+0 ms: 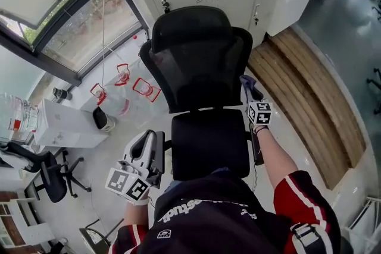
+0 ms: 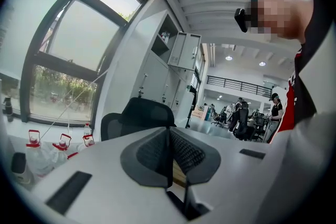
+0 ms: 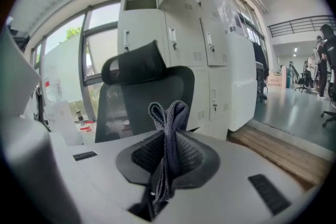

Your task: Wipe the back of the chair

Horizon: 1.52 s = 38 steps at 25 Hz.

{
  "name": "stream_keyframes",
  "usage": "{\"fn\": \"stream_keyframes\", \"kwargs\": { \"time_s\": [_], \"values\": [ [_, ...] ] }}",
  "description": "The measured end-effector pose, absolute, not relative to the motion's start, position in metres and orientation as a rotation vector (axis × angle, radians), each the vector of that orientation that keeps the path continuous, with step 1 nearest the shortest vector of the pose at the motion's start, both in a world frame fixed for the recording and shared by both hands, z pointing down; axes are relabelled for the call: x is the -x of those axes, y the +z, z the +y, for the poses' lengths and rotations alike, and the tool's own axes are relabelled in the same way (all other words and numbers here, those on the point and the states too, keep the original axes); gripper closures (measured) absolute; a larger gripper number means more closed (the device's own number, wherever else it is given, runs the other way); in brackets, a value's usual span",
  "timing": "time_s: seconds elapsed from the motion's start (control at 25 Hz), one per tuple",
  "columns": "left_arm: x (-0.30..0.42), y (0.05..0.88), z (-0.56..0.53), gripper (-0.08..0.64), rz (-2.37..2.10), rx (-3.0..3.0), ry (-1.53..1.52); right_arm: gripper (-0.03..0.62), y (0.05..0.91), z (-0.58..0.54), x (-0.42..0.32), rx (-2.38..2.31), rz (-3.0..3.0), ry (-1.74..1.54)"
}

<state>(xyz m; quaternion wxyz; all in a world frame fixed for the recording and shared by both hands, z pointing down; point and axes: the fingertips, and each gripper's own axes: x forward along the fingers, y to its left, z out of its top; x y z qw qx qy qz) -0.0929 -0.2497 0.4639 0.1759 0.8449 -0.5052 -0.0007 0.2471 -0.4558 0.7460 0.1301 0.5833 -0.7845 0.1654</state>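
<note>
At the left of the head view, red-handled jugs (image 1: 123,75) were seen on the floor below the window. Lower left, the left gripper (image 1: 149,146) was held beside the seat, well short of the backrest. In its own view the jaws were pressed together with nothing between them (image 2: 169,147).

At the centre of the frame stood the chair (image 1: 199,62), black, with a mesh back and a headrest, its front turned toward the person.

Right of centre, the right gripper (image 1: 252,97) was raised near the right edge of the back. Its jaws were clamped on a folded grey cloth (image 3: 168,118), whose loops stood up above them. In that view the chair (image 3: 142,94) lay ahead, apart from the cloth.

At the far right, a wooden platform (image 1: 309,86) was seen.

The step was judged to be the approach, with no wiping begun. The next move would call for the cloth to be brought against the back and drawn across it.
</note>
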Motion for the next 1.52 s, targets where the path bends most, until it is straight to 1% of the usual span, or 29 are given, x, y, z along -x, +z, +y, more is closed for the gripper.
{"fn": "stream_keyframes", "kwargs": {
  "time_s": [0.32, 0.6, 0.8, 0.92, 1.12, 1.52],
  "values": [
    [0.09, 0.445, -0.249, 0.523, -1.431, -2.447, -0.058, 0.529, 0.607, -0.421, -0.198, -1.659, -2.473, 0.288],
    [0.089, 0.434, -0.247, 0.523, -1.435, -2.478, -0.07, 0.529, 0.511, -0.354, -0.14, -1.543, -2.613, 0.242],
    [0.082, 0.424, -0.242, 0.523, -1.422, -2.483, -0.113, 0.529, 0.459, -0.29, -0.083, -1.326, -2.768, 0.258],
    [0.083, 0.421, -0.237, 0.523, -1.433, -2.472, -0.109, 0.529, 0.444, -0.269, -0.059, -1.212, -2.827, 0.257],
    [0.087, 0.421, -0.226, 0.523, -1.468, -2.431, -0.093, 0.529, 0.445, -0.266, -0.048, -1.116, -2.835, 0.256],
    [0.099, 0.422, -0.179, 0.523, -1.447, -2.44, -0.044, 0.529, 0.448, -0.22, -0.032, -1.117, -2.847, 0.262]
  ]
}}
